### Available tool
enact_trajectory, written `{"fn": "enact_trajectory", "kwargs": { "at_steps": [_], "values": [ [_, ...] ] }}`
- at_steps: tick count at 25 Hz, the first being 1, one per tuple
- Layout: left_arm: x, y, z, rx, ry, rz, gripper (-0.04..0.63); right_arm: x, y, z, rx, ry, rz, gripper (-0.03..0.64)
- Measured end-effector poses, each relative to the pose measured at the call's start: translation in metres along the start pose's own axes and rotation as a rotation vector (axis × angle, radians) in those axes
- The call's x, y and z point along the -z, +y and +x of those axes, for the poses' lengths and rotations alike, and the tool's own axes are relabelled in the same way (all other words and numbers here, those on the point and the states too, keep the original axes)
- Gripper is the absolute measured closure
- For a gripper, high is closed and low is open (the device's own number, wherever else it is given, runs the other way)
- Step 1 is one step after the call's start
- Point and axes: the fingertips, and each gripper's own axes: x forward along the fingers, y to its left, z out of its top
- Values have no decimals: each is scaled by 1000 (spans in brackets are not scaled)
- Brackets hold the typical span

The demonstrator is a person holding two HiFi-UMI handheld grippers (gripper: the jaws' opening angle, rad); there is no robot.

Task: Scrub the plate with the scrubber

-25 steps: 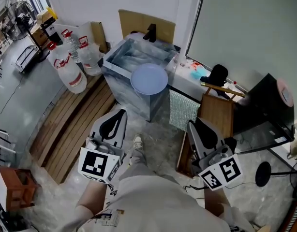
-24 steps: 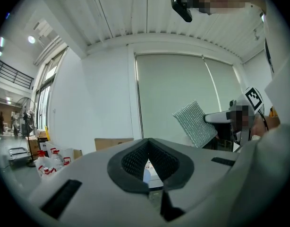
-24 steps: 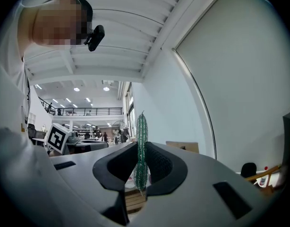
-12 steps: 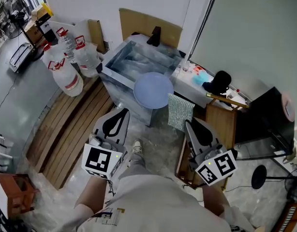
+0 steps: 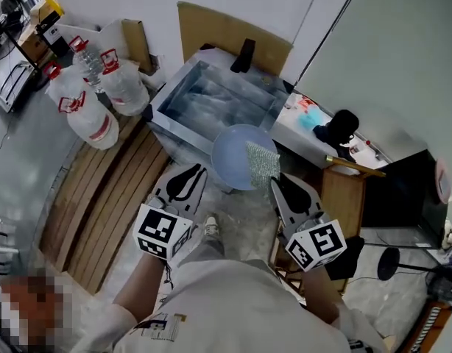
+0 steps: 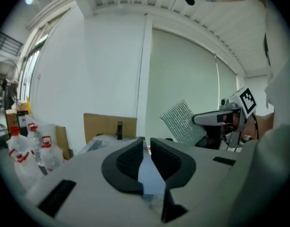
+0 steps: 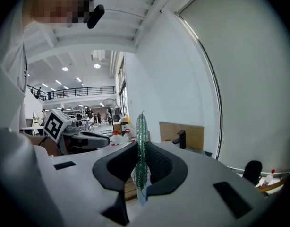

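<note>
Slatted wooden floor (image 5: 112, 190): lying left of the left tongs (image 5: 199, 172).
Sink (image 5: 211, 98): standing ahead of both tongs, basin open.
Plate (image 5: 237, 153): pointing forward from the left tongs, which are grasping its near rim, jaws just easing apart.
Scrubber (image 5: 261, 164): clenched upright in the right tongs (image 5: 274, 180), overlapping the plate's rim.
</note>
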Motion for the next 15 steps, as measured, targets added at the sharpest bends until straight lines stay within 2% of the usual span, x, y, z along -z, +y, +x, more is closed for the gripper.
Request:
{"fn": "enact_trajectory", "kwargs": {
  "at_steps": [3, 6, 15],
  "values": [
    [31, 23, 31, 57, 85, -79, 438, 18, -12, 42, 6, 49, 18, 537],
    [61, 47, 49, 61, 159, -152, 393, 37, -20, 73, 14, 92, 77, 537],
    [145, 67, 110, 92, 340, -479, 365, 109, -54, 134, 25, 251, 270, 537]
  ]
}}
